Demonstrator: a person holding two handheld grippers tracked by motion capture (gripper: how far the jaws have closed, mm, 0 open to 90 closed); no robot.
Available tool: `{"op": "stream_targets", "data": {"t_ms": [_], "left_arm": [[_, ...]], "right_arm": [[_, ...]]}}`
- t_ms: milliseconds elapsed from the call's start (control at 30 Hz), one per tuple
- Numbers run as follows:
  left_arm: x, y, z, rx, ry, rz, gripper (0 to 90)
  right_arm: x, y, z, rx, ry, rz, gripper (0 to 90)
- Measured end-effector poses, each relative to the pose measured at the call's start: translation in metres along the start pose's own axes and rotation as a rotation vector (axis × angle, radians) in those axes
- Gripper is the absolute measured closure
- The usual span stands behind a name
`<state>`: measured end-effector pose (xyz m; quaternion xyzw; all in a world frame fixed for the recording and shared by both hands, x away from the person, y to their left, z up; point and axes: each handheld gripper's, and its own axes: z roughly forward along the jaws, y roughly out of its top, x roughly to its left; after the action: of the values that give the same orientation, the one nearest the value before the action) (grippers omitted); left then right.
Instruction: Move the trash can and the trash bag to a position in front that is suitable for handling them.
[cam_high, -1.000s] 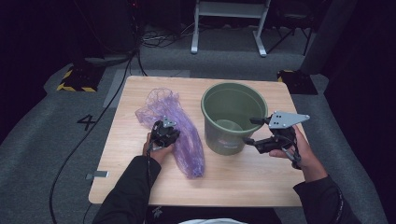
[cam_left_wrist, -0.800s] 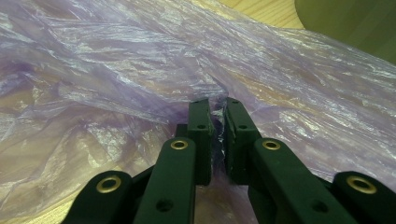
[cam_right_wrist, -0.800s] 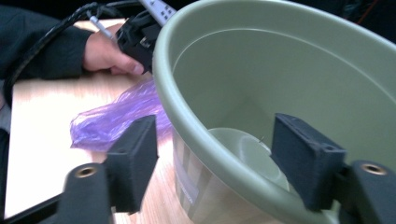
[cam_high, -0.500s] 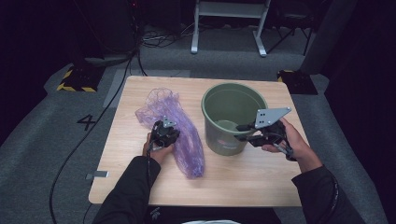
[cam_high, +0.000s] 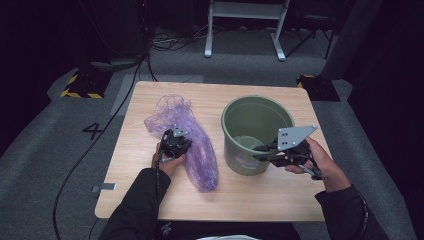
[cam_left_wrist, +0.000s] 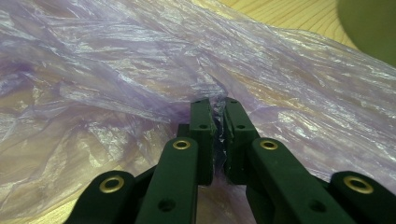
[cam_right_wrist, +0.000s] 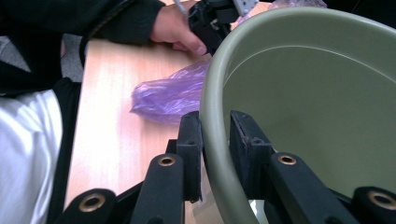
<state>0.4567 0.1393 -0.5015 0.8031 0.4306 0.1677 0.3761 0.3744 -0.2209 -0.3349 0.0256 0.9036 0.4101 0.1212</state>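
high view has the person sitting at a pale wood-grain table with a crinkly purple plastic bag lying flat at the left and a round olive green bucket standing upright just beside it on the right. left gripper sits on the middle of the bag, and the left gripper view shows its jaws clenched on a pinched-up fold of the film, so the bag is held there while the rest stays slack on the wood. my guess is that's so it can be lifted and shaken open. right gripper comes in from the right at the bucket's near rim, and its jaws have just been closing: in the right gripper view one black jaw is outside the wall and one inside, the rim sandwiched between them, looks like it's grasping the bucket to keep it from sliding or tipping. seems like a bin-liner job, bag goes into the bucket, not started yet. material wise the bag is thin, see-through, wrinkled all over and shiny where light hits; it'll flop and cling. the bucket is smooth matte plastic, stiff, thick rolled lip, empty inside as far as i can see.
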Motion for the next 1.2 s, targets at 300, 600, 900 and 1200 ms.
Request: {"op": "stream_targets", "data": {"t_ms": [300,600,900,1200], "left_arm": [[0.0,0.0,0.0,0.002,0.001,-0.001,84.2],[0.0,0.0,0.0,0.004,0.0,0.004,84.1],[0.0,0.0,0.0,0.003,0.0,0.003,84.2],[0.0,0.0,0.0,0.002,0.001,0.005,84.1]], "right_arm": [[0.009,-0.008,-0.023,-0.073,-0.1,0.05,35.8],[0.007,-0.033,-0.052,-0.102,-0.272,0.12,20.5],[0.004,-0.062,-0.068,-0.095,-0.343,0.187,17.9],[0.004,-0.102,-0.06,-0.02,-0.405,0.259,17.6]]}}
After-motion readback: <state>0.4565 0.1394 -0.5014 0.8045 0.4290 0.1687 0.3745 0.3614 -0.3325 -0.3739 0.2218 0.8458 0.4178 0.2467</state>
